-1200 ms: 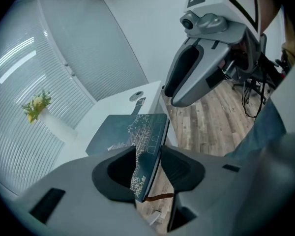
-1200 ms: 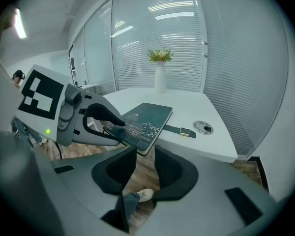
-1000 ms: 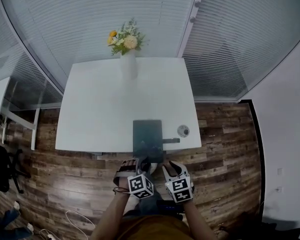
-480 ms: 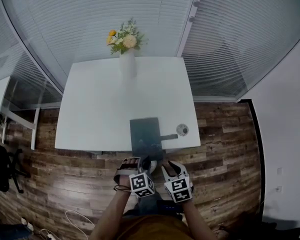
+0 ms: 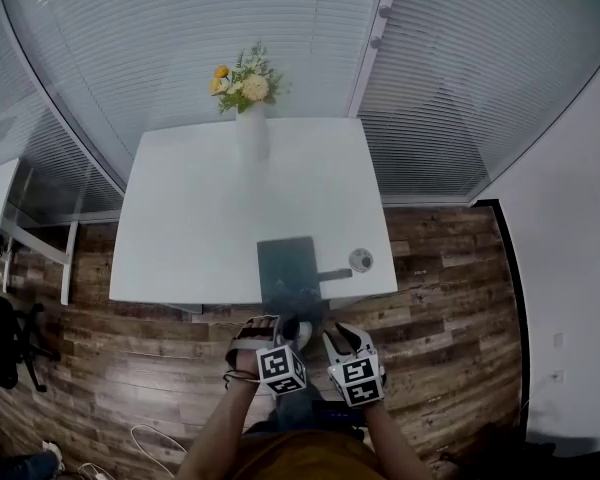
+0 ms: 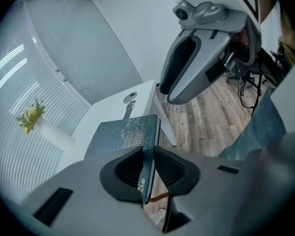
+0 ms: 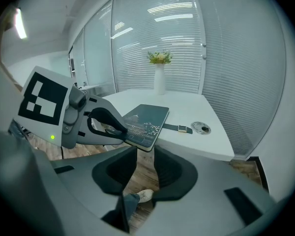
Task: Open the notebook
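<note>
A dark blue-grey notebook (image 5: 288, 263) lies closed at the near edge of the white table (image 5: 180, 218), its near end jutting over the edge. My left gripper (image 5: 284, 325) is at that near end. In the left gripper view the notebook's edge (image 6: 148, 146) stands between the closing jaws of the left gripper (image 6: 147, 156), and the pads touch it. In the right gripper view one left finger (image 7: 108, 122) rests on the cover (image 7: 147, 119). My right gripper (image 5: 337, 336) hangs just right of it, off the table, open and empty (image 7: 145, 156).
A dark strap with a clasp (image 5: 336, 274) sticks out from the notebook's right side. Beside it lies a small round metal object (image 5: 360, 260). A white vase with flowers (image 5: 250, 133) stands at the far edge. Wooden floor lies below; blinds ring the table.
The left jaws have narrowed onto the notebook's near edge. Both hands stayed in place; the notebook sits slightly further left in the head view.
</note>
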